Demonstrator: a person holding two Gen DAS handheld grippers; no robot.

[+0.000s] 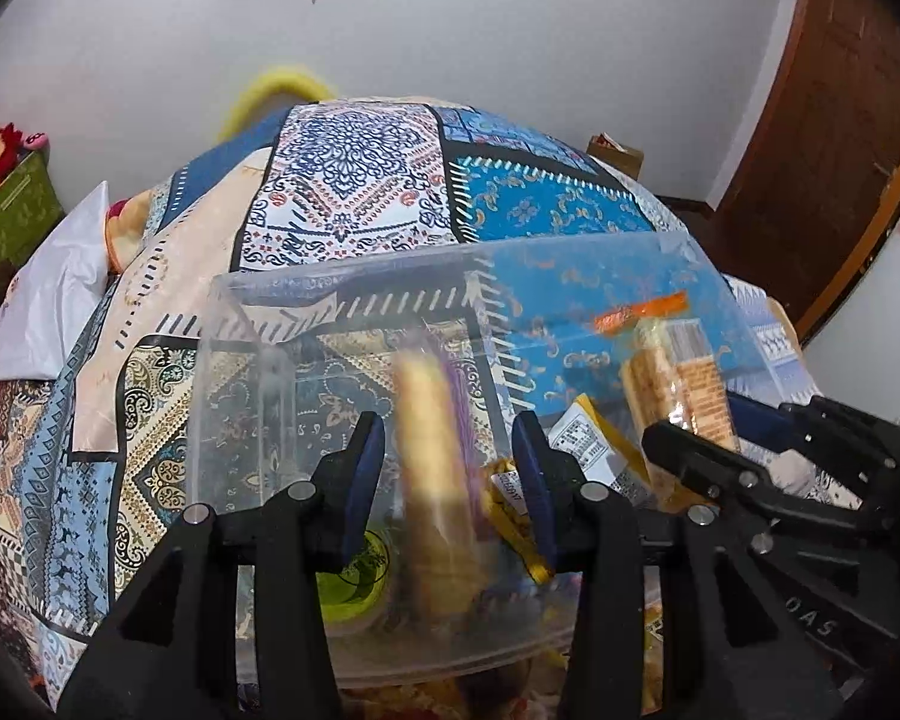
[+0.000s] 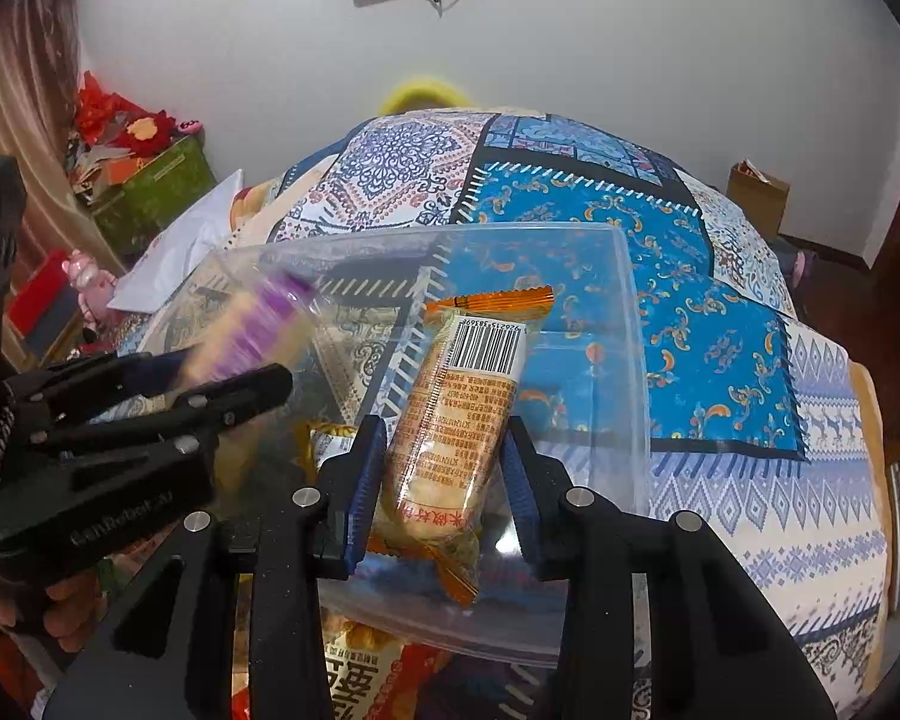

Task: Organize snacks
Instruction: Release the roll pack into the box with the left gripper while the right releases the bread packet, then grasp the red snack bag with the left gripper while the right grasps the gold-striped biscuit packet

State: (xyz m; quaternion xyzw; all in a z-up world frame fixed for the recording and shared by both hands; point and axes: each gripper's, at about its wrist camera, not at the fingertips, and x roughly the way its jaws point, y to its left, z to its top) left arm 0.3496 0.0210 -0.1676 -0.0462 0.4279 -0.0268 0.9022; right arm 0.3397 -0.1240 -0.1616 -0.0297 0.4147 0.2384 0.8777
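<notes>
Both grippers are held tilted down over a clear plastic bin [image 2: 624, 324] resting on a patterned bedspread [image 2: 720, 312]. An orange-wrapped cracker pack [image 2: 450, 420] is clamped in the right gripper [image 2: 441, 474], and a blurred purple-wrapped pack [image 1: 435, 450] in the left gripper [image 1: 447, 480]. Placing appears under way; next, both packs likely need releasing inside the bin.
</notes>
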